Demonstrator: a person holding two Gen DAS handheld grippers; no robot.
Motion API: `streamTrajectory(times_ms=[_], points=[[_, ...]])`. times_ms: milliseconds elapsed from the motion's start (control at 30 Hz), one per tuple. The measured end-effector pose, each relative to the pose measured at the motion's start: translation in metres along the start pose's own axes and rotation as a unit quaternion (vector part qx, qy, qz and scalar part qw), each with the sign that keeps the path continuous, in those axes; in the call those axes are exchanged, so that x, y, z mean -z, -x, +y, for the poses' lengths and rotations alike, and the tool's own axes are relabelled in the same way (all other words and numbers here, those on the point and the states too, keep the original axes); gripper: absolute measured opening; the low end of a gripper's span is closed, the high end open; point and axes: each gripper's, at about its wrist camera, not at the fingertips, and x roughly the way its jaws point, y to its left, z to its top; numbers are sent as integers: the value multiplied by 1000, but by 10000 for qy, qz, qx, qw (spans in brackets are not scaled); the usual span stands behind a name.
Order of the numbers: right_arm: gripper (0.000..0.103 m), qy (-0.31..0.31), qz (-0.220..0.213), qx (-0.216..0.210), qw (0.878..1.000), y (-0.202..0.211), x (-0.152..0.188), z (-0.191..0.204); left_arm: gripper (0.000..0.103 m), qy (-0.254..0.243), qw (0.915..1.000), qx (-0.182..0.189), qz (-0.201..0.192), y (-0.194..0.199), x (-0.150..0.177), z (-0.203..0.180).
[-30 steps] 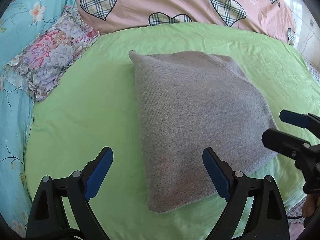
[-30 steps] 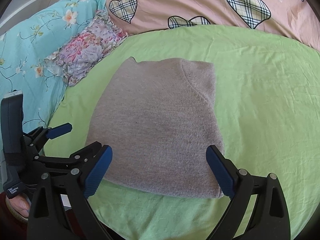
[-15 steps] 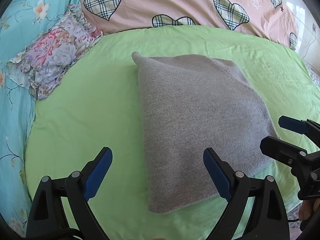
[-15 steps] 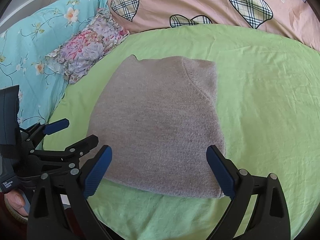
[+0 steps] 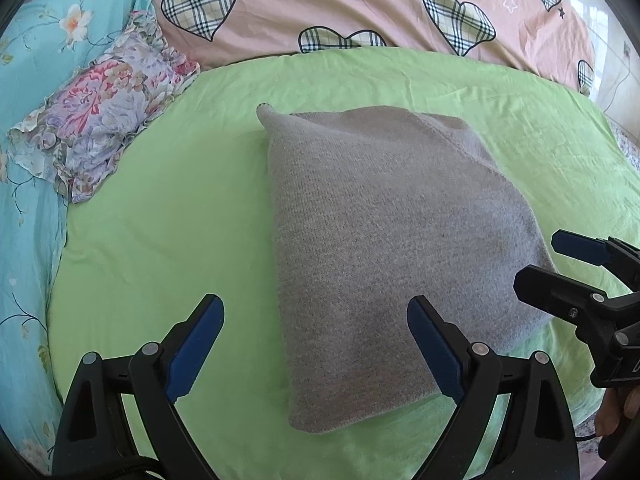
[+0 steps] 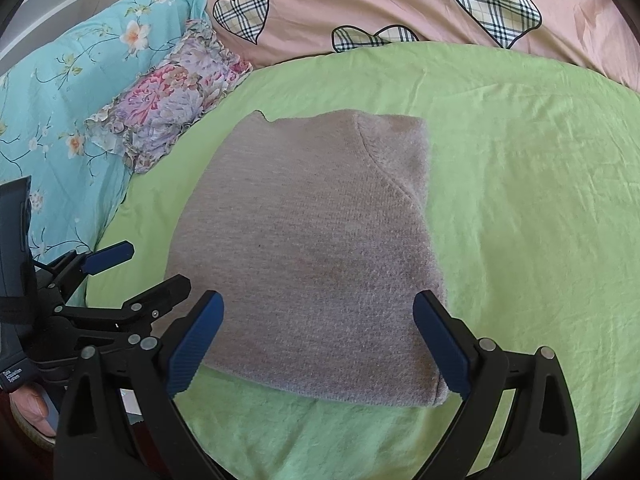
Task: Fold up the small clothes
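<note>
Both hand-held grippers stay spread above folded grey sweater (image 5: 384, 248).

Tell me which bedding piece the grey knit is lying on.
The plain green sheet. The grey knit lies flat on it, clear of the teal floral quilt and the pink heart-print quilt.

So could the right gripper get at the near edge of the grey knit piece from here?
Probably yes: the right gripper is open just above the grey knit piece, and nothing lies between its fingers and that near edge.
</note>
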Motion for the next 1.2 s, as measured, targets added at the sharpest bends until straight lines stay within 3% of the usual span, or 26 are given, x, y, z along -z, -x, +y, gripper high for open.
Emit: streamTrajectory(times_ms=[1200], points=[[96,78,-2,-110,9999,-4,-14,-2,94,-73,9999,71,85,-11,-10,5]])
